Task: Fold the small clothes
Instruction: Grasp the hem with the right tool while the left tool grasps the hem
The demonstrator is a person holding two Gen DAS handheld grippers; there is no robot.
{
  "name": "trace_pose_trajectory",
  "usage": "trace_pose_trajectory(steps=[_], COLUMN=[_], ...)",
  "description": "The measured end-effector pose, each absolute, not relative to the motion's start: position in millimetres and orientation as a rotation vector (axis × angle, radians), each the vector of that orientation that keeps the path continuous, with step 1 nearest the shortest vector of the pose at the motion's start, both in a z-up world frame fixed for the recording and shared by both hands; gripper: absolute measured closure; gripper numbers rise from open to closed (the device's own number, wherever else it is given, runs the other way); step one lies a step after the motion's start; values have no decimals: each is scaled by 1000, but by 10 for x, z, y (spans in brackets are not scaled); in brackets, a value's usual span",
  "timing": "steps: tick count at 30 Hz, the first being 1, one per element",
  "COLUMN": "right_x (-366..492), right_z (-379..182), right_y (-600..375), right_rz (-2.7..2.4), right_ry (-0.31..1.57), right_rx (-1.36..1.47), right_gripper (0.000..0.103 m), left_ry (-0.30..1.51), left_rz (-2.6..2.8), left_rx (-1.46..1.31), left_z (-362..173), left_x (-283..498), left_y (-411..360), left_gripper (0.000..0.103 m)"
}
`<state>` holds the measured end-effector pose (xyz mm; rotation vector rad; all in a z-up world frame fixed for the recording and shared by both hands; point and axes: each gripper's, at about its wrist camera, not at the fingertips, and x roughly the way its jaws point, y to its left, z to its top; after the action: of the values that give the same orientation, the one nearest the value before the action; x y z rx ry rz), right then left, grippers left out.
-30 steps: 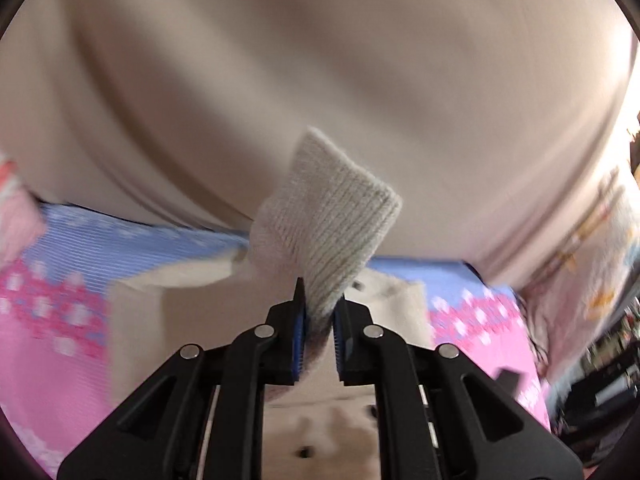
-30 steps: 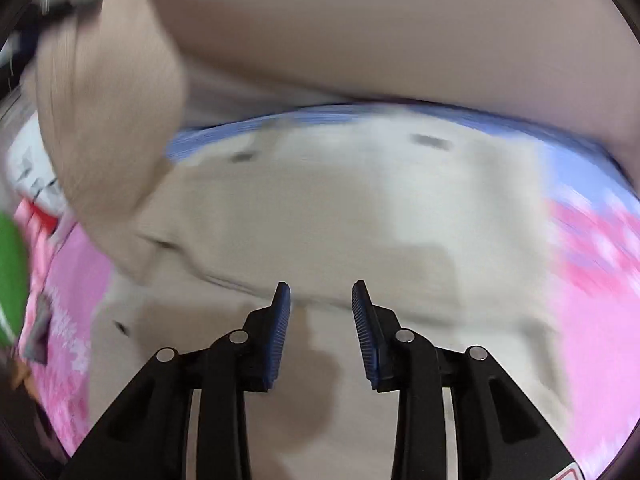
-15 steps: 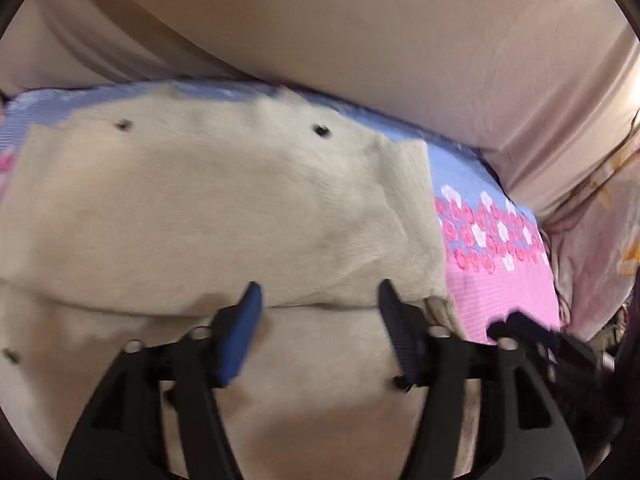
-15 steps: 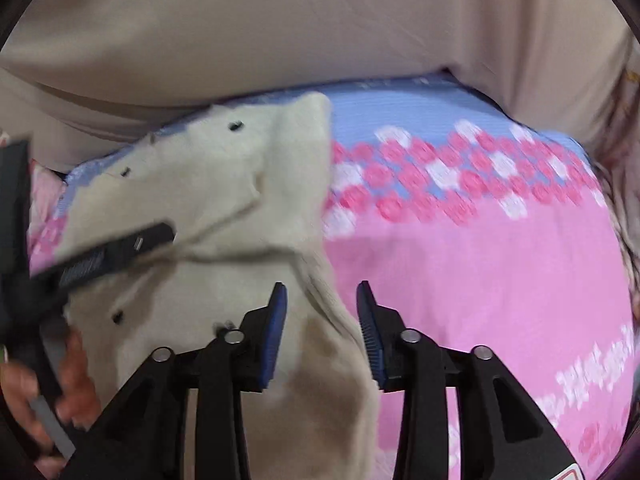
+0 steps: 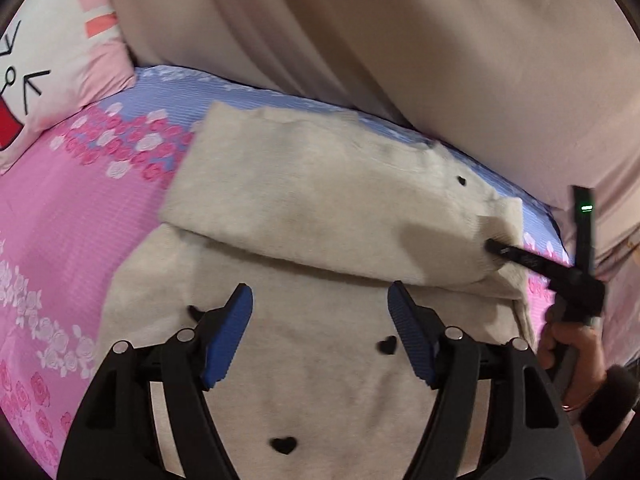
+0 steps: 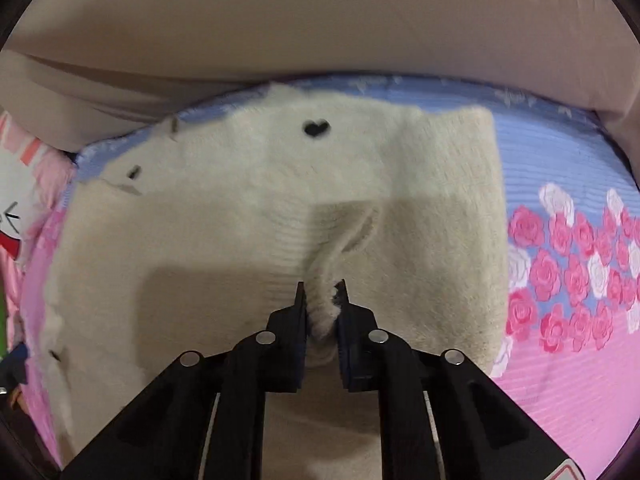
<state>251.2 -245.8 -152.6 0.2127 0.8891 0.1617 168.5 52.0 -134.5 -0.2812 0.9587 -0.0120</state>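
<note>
A fuzzy cream sweater [image 5: 320, 208] with little black hearts lay on the bed [image 5: 60, 216], on a pink and blue sheet with roses. Its top part was folded over the rest. The left gripper [image 5: 320, 332] hung over it, fingers wide apart and holding nothing. The right gripper [image 6: 322, 300] had its fingers pinched tight on a ribbed bit of the sweater. A bunny pillow [image 5: 48, 60] sat in the corner.

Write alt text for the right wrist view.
The right gripper is shut on a pinched ridge of a fluffy cream sweater with small black hearts, spread on a pink and blue rose-print bedsheet. Beige fabric fills the background.
</note>
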Motion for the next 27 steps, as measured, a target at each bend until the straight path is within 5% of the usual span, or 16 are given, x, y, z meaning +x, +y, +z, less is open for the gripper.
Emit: trace_pose_trajectory(steps=[4, 8, 11, 15, 27], right_x=[2367, 2639, 2385, 1724, -260], right_z=[-1148, -1871, -1560, -1272, -2146], right_y=[-2639, -2663, -2696, -2946, -2802], right_rz=[71, 26, -1, -40, 10], right_ry=[743, 1003, 904, 854, 1176], right_rx=[197, 136, 152, 215, 344], right_gripper=[91, 87, 78, 59, 45], left_ry=[954, 974, 1004, 1015, 1217], left_rz=[3, 22, 50, 93, 16], left_rx=[-286, -268, -288, -334, -475], left_z=[-1390, -1542, -1643, -1661, -2172], left_x=[1680, 1720, 1753, 1619, 646], left_y=[681, 771, 922, 1281, 1901], left_gripper=[35, 35, 35, 35, 35])
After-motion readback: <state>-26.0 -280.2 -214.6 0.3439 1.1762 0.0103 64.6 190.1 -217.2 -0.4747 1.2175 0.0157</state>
